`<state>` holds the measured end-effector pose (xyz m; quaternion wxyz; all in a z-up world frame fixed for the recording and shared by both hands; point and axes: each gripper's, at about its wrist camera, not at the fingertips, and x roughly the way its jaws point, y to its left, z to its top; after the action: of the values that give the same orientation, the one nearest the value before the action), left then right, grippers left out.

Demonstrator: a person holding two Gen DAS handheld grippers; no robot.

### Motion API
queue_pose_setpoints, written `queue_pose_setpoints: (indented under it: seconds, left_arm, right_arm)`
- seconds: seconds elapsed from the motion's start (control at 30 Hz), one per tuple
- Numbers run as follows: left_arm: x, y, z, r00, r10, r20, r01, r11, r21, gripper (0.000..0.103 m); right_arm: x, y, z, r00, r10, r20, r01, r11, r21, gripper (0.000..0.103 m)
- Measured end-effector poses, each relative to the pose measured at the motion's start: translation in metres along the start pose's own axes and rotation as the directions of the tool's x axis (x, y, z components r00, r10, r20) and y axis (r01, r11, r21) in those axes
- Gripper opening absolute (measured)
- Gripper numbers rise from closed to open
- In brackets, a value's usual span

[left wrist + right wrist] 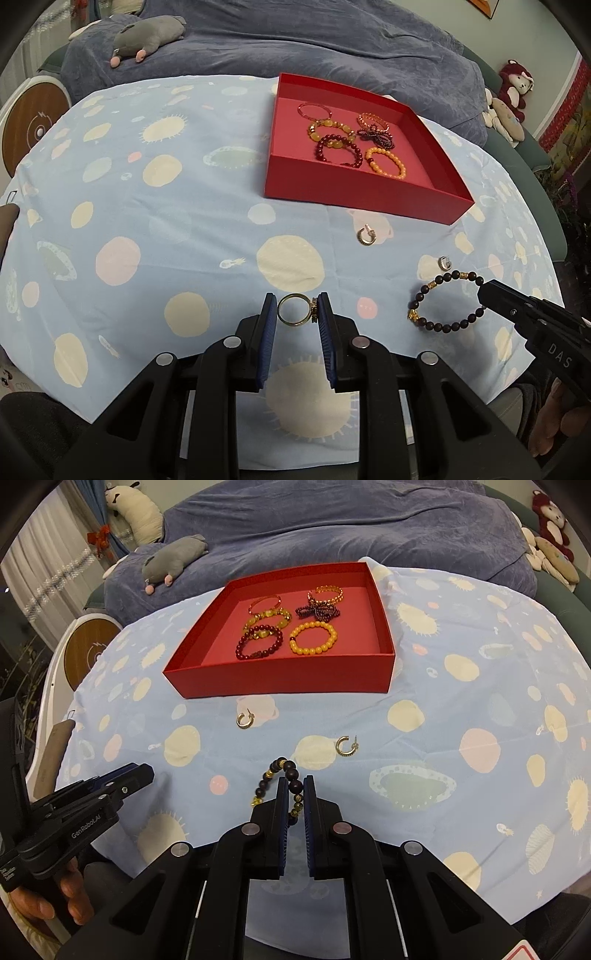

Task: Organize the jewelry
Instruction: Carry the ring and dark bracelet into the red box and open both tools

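Blue-padded fingers [271, 314] of the left gripper [295, 310], closest to the lens, clamped on a gold ring [293, 309] by its 2 sides, ring upright, just above the counter [147, 221]. Thin, hard, round: could pop out sideways with a jerk or a twist and roll off the edge.

Right gripper [294, 792] fingers pinched tight on a dark bead bracelet [288, 775], only 1 strand between the pads, most of the loop hanging free in front. Could swing, snag on the red tray [280, 681] wall, or slip bead by bead if moved fast.

2 small hoop earrings [243, 720] [345, 745] lying loose on the cloth near the tray; could get brushed away by the dangling loop. 6 bracelets [314, 638] in the tray already; a sloppy drop could tangle them.
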<state>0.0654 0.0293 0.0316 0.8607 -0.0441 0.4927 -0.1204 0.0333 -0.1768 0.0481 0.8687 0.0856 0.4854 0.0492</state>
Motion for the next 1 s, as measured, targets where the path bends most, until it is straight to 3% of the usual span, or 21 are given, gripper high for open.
queue_pose_setpoints:
  seconds: [0.23,0.6,0.77,1.0]
  left_arm:
    - [-0.01,-0.019,0.033,0.999,-0.033,0.021,0.032,0.998,0.045,0.022]
    - [0.007,-0.05,0.122,0.994,-0.073,0.077,0.065,0.993,0.101,0.022]
    - [0.035,-0.058,0.141,0.996,-0.068,0.054,0.062,0.992,0.107,0.022]
    - [0.075,-0.054,0.139,0.998,-0.056,-0.009,0.057,0.993,0.105,0.022]
  right_arm:
    - [-0.016,-0.017,0.028,0.999,0.011,0.042,-0.012,1.0,0.027,0.007]
    - [-0.003,-0.011,0.119,0.991,0.063,0.122,-0.065,0.998,0.011,0.007]
    - [0.026,-0.007,0.139,0.991,0.084,0.101,-0.086,0.996,0.022,0.007]
    - [0.069,-0.014,0.132,0.998,0.067,0.02,-0.068,0.997,0.035,0.007]
